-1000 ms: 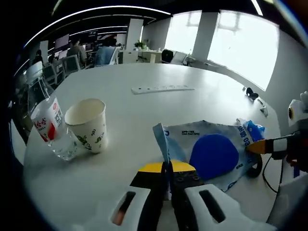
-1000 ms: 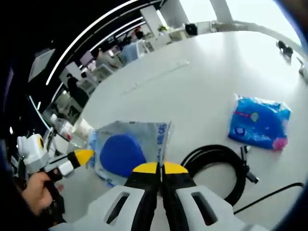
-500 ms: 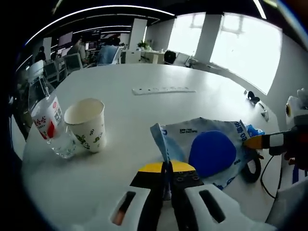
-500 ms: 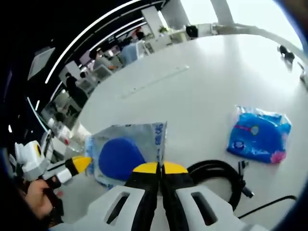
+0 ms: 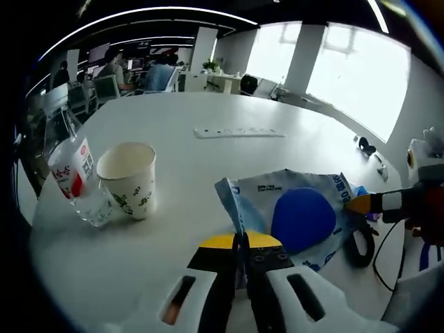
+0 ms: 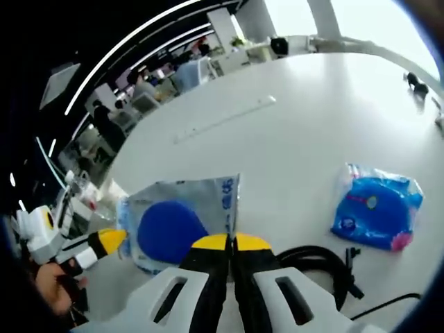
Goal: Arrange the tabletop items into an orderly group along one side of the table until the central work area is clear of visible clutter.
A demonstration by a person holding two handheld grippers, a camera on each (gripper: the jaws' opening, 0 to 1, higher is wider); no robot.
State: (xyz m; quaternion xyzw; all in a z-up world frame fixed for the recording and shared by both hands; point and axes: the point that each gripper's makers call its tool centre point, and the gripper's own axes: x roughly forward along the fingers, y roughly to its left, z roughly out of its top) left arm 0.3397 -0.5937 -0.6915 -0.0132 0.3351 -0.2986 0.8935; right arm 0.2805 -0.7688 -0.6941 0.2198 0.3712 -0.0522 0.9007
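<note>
A clear plastic packet (image 5: 298,215) with a round blue item inside is stretched between both grippers. My left gripper (image 5: 241,241) is shut on its near corner, and the right gripper (image 5: 357,203) comes in from the right, pinching the far corner. In the right gripper view, my right gripper (image 6: 230,242) is shut on the packet (image 6: 180,218), and the left gripper (image 6: 109,239) holds its other end. A paper cup (image 5: 128,179) and a water bottle (image 5: 73,180) stand together on the white table (image 5: 208,159), left of the packet.
A blue tissue pack (image 6: 378,211) lies on the table to the right. A coiled black cable (image 6: 326,267) sits just right of my right gripper. A white power strip (image 5: 239,132) lies farther back. People sit at desks beyond the table.
Both grippers keep their hold on the packet. The right gripper view has shifted a little, so the cable and the blue tissue pack now sit lower in it.
</note>
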